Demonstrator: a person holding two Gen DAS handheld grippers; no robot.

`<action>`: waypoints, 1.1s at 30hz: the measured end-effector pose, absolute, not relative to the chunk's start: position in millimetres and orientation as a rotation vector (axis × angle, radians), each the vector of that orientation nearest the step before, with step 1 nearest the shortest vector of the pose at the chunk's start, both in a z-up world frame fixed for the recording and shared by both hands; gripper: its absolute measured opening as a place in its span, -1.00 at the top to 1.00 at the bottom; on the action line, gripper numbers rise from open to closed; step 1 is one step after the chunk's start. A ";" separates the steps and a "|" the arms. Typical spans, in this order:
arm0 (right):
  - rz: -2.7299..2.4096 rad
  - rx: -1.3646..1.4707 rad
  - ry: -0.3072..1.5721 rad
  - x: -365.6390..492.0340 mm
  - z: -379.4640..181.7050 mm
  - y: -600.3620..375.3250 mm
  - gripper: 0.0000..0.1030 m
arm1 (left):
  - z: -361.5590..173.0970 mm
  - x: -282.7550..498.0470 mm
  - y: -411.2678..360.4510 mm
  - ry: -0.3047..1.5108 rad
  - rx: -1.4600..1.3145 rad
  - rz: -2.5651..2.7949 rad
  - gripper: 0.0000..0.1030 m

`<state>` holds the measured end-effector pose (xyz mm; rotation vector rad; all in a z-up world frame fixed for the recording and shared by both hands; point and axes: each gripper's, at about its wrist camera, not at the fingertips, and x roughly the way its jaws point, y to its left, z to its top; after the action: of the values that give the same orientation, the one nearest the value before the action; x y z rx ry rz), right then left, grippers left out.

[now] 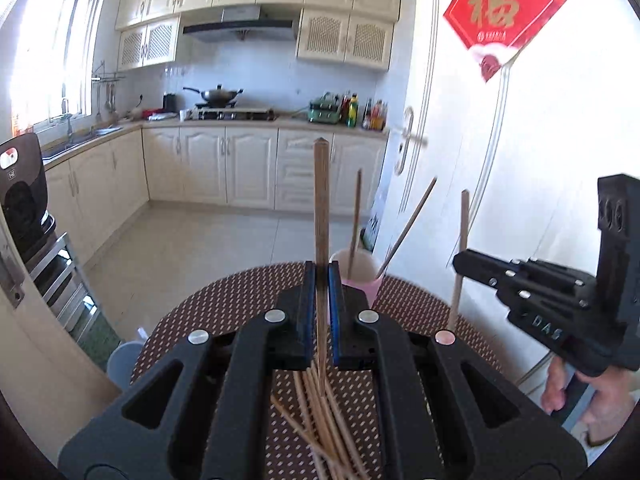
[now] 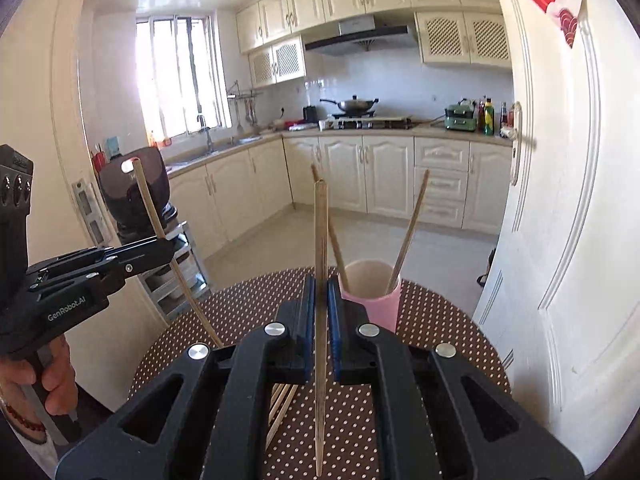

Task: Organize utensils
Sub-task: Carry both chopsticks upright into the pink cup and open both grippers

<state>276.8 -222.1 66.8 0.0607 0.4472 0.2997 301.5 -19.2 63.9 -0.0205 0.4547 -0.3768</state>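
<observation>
Loose chopsticks [image 1: 320, 420], pale wood, are heaped on the dotted table [image 1: 224, 304] beneath the left gripper [image 1: 322, 280]; the heap is partly hidden by the gripper body. One darker chopstick [image 1: 321, 208] is clamped upright between the closed left fingers [image 1: 307, 304]. One pale chopstick [image 2: 321, 240] is pinched upright by the closed right gripper [image 2: 321, 292], its lower tip hanging below the fingers [image 2: 335, 312]. Just beyond both fingertips, a pink cup [image 2: 374, 296] is seen holding two leaning chopsticks [image 2: 408, 236]; its base is cut off.
</observation>
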 end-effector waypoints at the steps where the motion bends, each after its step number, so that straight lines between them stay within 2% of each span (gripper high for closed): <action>1: 0.295 0.057 0.428 277.2 68.7 -222.7 0.90 | 66.4 302.6 -22.0 0.432 -0.034 -0.384 0.87; 11: 0.226 0.089 0.135 298.7 96.7 -230.9 0.90 | 92.0 315.0 -60.4 0.254 -0.101 -0.385 0.87; 17: 0.159 0.078 0.033 321.3 95.3 -237.3 0.90 | 91.0 342.2 -71.7 0.195 -0.149 -0.383 0.87; 24: 0.140 0.082 -0.019 344.1 82.3 -244.2 0.91 | 74.9 372.4 -81.7 0.207 -0.140 -0.368 0.87; 33: 0.156 0.097 0.029 358.0 59.4 -236.3 0.91 | 50.9 388.1 -87.7 0.268 -0.083 -0.389 0.87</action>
<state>358.0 -236.3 59.4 0.0972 0.0294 0.1555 388.1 -87.7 50.9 -0.0829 0.2675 -0.3892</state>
